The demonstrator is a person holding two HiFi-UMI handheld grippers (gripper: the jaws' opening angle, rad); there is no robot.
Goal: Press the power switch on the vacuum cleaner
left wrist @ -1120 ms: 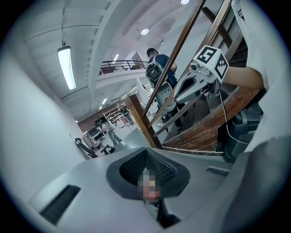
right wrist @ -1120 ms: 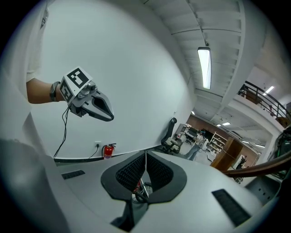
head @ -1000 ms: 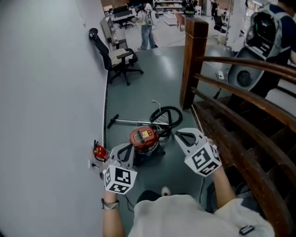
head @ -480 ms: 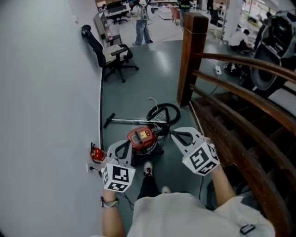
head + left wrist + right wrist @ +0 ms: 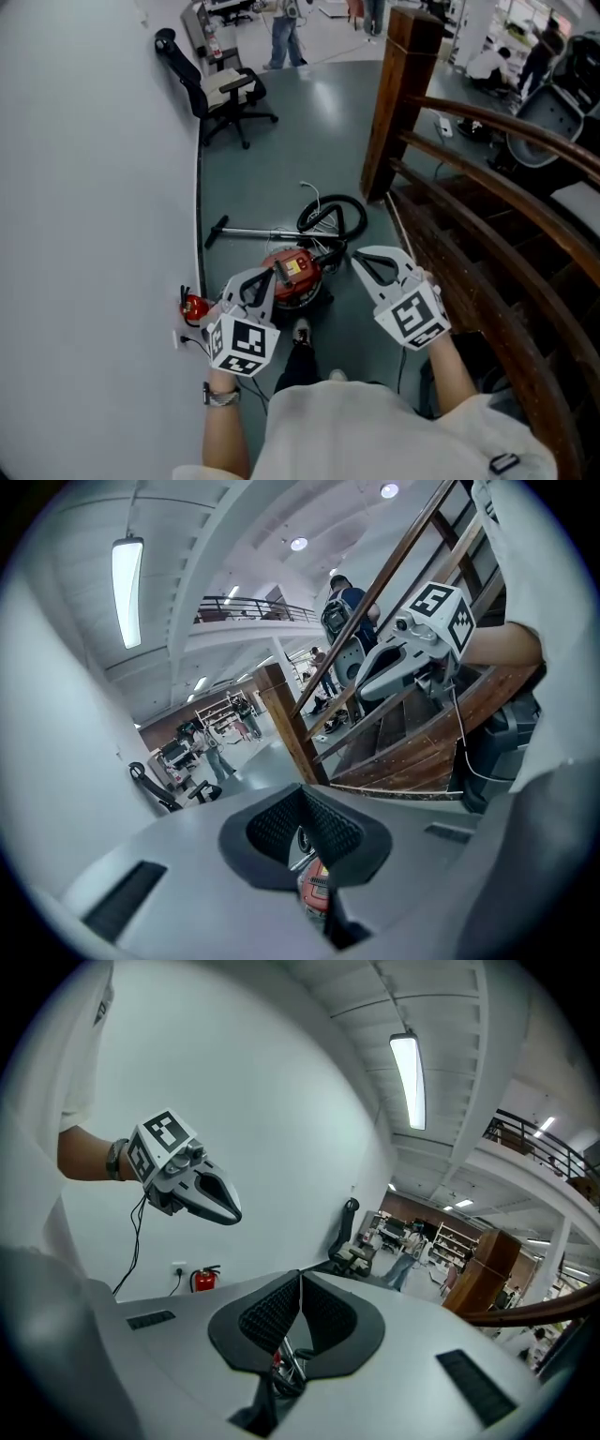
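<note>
The red vacuum cleaner [image 5: 292,272] lies on the grey floor near the wall, with its black hose [image 5: 333,217] coiled behind it and a metal wand [image 5: 251,232] stretching left. In the head view my left gripper [image 5: 266,279] hangs shut and empty above the vacuum's left edge. My right gripper [image 5: 362,262] is shut too, holding nothing, just right of the vacuum. Below the shut left jaws [image 5: 302,801] a slice of the red vacuum [image 5: 316,885] shows. Under the right gripper [image 5: 300,1283] I see part of the hose [image 5: 287,1365].
A red fire extinguisher [image 5: 194,306] stands by the white wall at left. A wooden post [image 5: 397,103] and stair railing [image 5: 497,202] run along the right. An office chair [image 5: 221,90] stands farther back. The person's shoe [image 5: 302,333] is just before the vacuum.
Both grippers have moved forward and slightly down toward the vacuum. The left one now overlaps its left edge in the head view. A foot has stepped forward.
</note>
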